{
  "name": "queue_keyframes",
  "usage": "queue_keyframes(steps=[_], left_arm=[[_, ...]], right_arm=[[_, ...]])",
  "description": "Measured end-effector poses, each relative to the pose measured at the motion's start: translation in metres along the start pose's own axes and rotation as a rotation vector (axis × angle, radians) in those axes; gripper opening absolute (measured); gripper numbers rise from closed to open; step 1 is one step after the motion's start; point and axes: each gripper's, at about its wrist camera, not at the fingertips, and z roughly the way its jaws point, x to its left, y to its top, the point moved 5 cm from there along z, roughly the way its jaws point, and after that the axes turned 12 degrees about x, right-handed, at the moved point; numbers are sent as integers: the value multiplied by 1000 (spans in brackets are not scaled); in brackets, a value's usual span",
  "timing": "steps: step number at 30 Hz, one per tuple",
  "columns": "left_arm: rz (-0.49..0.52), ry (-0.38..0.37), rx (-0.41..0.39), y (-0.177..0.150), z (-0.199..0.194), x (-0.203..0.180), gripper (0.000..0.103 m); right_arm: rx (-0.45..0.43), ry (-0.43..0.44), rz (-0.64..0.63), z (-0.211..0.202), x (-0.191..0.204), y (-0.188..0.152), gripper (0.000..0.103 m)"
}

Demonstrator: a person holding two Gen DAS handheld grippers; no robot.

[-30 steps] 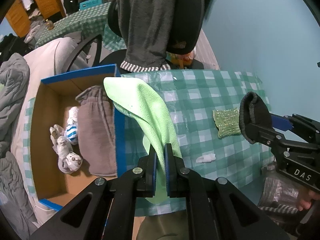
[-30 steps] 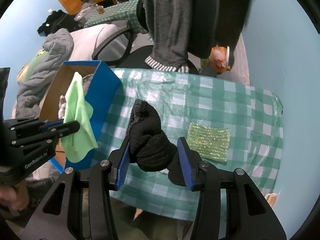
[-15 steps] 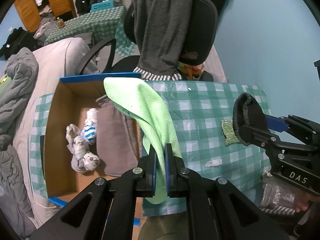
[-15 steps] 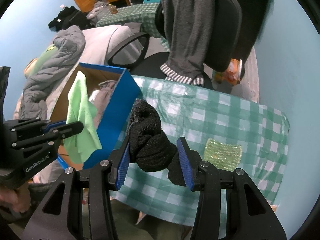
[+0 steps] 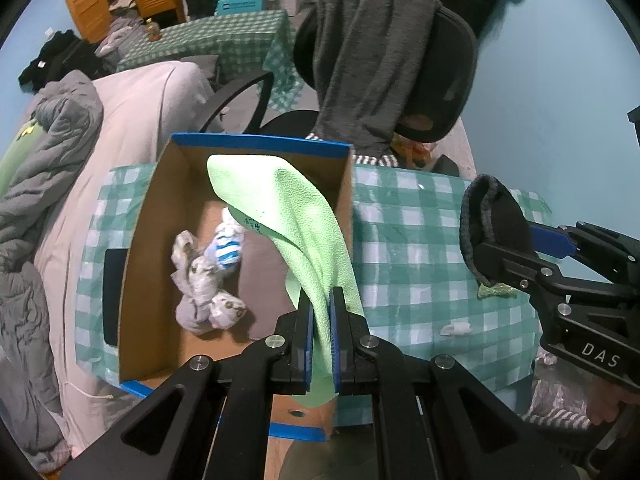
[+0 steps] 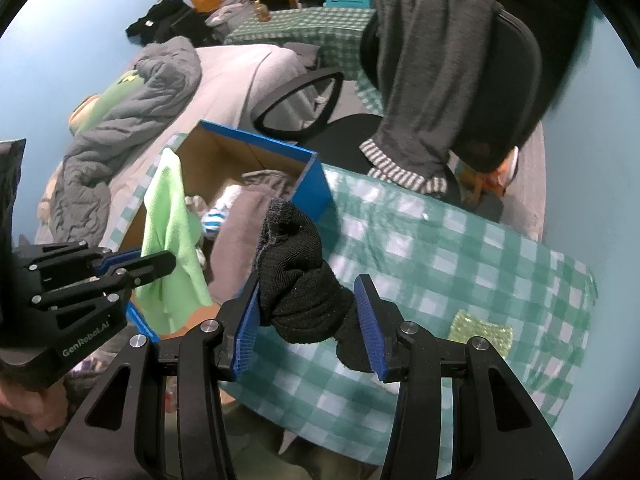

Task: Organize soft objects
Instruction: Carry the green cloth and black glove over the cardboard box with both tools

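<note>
My left gripper has its fingers pinched tight on a light green cloth, which hangs above the open cardboard box with blue edges. The box sits at the left end of the bench, which is covered in a green and white checked cloth. Inside the box lie a bundle of grey and white socks, a blue-and-white striped sock touching them, and a folded grey-brown garment along the box's right wall.

My right gripper holds a black sock bunched between its fingers, which stand partly apart around the bulk of it. The sock hangs over the bench just to the right of the box's right wall, with its cuff pointing up.

A sparkly yellow-green pad lies flat on the bench nearer its right end, well apart from the box. A small white scrap lies near the front edge of the bench. Behind the bench stands a black office chair with a grey sweater draped over its back.
</note>
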Motion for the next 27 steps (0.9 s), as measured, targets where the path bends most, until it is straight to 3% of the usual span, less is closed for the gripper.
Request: queue_keyframes(steps=[27], left_arm=[[-112,35,42,-9,19,75,7]], right_arm=[[64,31,-147,52,78,45,45]])
